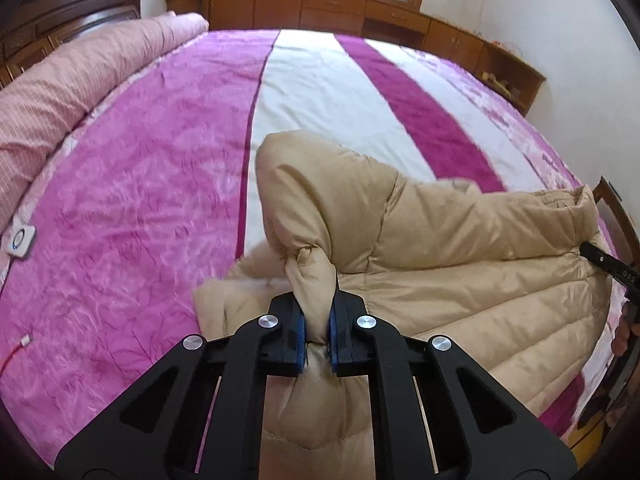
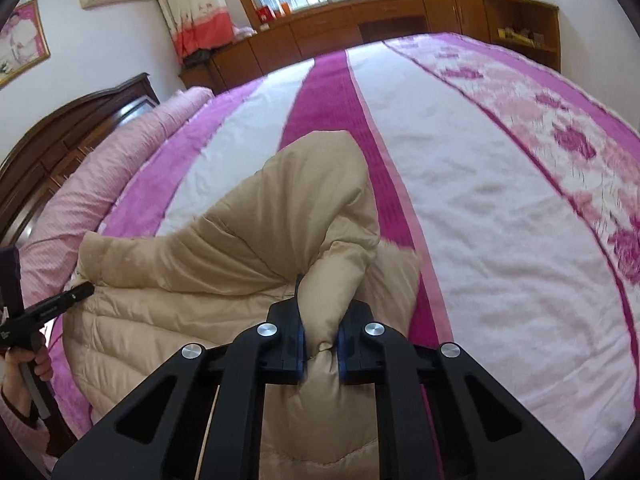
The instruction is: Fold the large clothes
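Meanwhile, left gripper [image 1: 317,330] and right gripper [image 2: 321,350] each pinch bunched folds, possibly sleeves, of a tan coat [image 1: 460,280] at lower centre on a striped bed [image 1: 140,200].

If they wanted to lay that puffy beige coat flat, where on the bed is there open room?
Beyond the coat, the striped bedspread lies bare up to the wooden cabinets. The head side is crowded by the rolled pink quilt; both tongs, left and right, grip coat fabric.
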The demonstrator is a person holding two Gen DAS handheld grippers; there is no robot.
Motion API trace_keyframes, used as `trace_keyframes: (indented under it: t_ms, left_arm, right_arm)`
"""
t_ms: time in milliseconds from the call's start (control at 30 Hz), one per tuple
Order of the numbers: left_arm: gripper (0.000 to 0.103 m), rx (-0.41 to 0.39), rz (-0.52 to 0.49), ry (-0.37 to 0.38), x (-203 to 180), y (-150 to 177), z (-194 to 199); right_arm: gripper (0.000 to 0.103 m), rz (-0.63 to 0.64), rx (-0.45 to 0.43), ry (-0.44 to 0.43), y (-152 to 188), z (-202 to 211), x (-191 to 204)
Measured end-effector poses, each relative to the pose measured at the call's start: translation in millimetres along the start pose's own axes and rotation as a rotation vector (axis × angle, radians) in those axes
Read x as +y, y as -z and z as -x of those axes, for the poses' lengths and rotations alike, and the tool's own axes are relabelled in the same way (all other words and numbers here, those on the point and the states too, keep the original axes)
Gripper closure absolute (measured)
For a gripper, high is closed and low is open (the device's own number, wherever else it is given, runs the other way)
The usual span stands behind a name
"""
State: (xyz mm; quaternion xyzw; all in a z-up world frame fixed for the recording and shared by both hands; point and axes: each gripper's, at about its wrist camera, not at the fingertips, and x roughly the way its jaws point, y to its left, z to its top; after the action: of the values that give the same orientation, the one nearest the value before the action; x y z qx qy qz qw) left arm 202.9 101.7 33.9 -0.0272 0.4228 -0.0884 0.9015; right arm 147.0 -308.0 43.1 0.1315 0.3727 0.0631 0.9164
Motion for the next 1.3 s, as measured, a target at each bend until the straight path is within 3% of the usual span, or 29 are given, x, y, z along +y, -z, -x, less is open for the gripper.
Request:
trace_keyframes:
  t_ms: [133, 233, 533, 833, 1000, 1067, 1133, 1200, 1300]
  left_arm:
    - [0.095, -0.025, 0.007, -0.017, 3.5, -16.4, 0.8]
    - [0.095, -0.013, 0.020, -0.024, 7.3, -22.9, -9.6]
    - [0.092, 0.081, 0.048, -0.056, 12.7, -22.9, -72.9]
    - [0.087, 0.126, 0.025, -0.078, 7.8, -22.1, -109.0]
    - [0.075, 0.131, 0.011, -0.096, 6.2, -25.5, -102.5]
    - [0.050, 0.120, -0.012, -0.118, 4.6, -26.8, -91.7]
    - [0.042, 0.096, -0.025, -0.109, 3.8, -28.5, -79.6]
    - [0.037, 0.083, -0.032, -0.085, 3.9, -29.8, -64.9]
    - [0.036, 0.077, -0.042, -0.080, 5.4, -27.1, -45.5]
  right_arm:
    - [0.091, 0.036, -0.017, 0.034, -19.2, -6.1, 12.8]
    - [0.091, 0.008, 0.017, 0.067, -27.4, -25.6, 10.8]
    - [0.090, -0.016, 0.130, 0.168, -18.1, -89.5, -4.2]
    - [0.084, -0.006, 0.159, 0.205, -11.3, -118.9, -11.1]
    - [0.078, 0.014, 0.157, 0.210, -12.2, -116.3, -8.4]
    - [0.074, 0.006, 0.154, 0.199, -13.9, -110.6, -8.0]
    - [0.069, -0.013, 0.145, 0.178, -17.4, -99.7, -8.9]
    - [0.048, -0.023, 0.128, 0.161, -20.6, -86.9, -9.5]
    - [0.038, -0.022, 0.097, 0.124, -23.1, -62.9, -8.9]
